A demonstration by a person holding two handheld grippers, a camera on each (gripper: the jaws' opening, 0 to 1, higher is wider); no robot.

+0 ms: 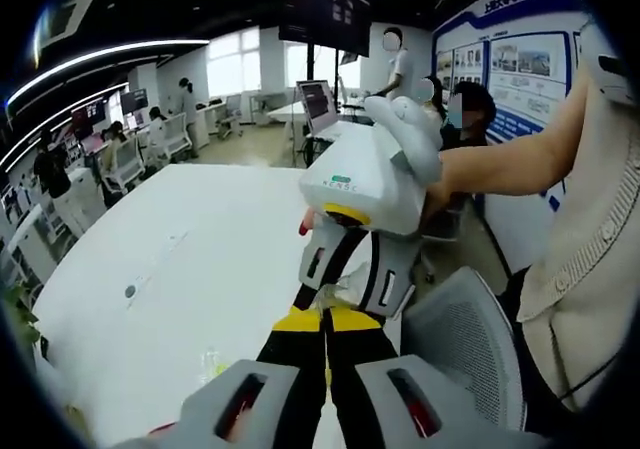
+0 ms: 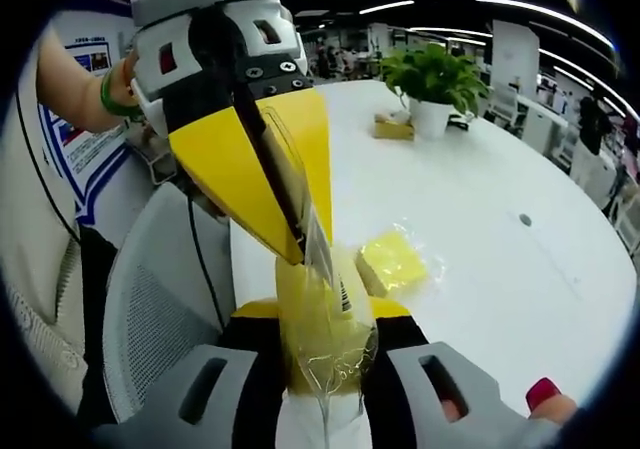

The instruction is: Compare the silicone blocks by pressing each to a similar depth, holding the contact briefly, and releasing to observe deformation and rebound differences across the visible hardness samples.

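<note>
While the right gripper (image 2: 325, 311) is clamped on one yellow silicone block (image 2: 322, 341), which is sealed in a clear wrapper (image 2: 318, 251), nothing is being pressed yet. The held block sits between the right gripper's jaws, its long axis running along them and away from the camera. The left gripper (image 2: 298, 237) comes down onto the far end of the held block. Its yellow jaws are closed together and seem to pinch the top of the wrapper rather than the silicone, though the film is hard to trace there. The left gripper view agrees: the two tools meet tip to tip above the near edge of the white table (image 2: 500, 219).

The second block (image 2: 393, 261), also yellow and bagged, lies flat on the table just beyond the held block and to its right in the right gripper view, apart from both tools. I judge the right gripper nearer to it, but that gripper is occupied.

- **Count:** two blocks and two grippers.
- **Further beyond the held block:** one potted plant (image 2: 435, 84), with one small yellowish item (image 2: 392, 127) beside it that I cannot identify.
- **Coming move:** likely depends on freeing the held block from its wrapper or setting it down flat.
</note>
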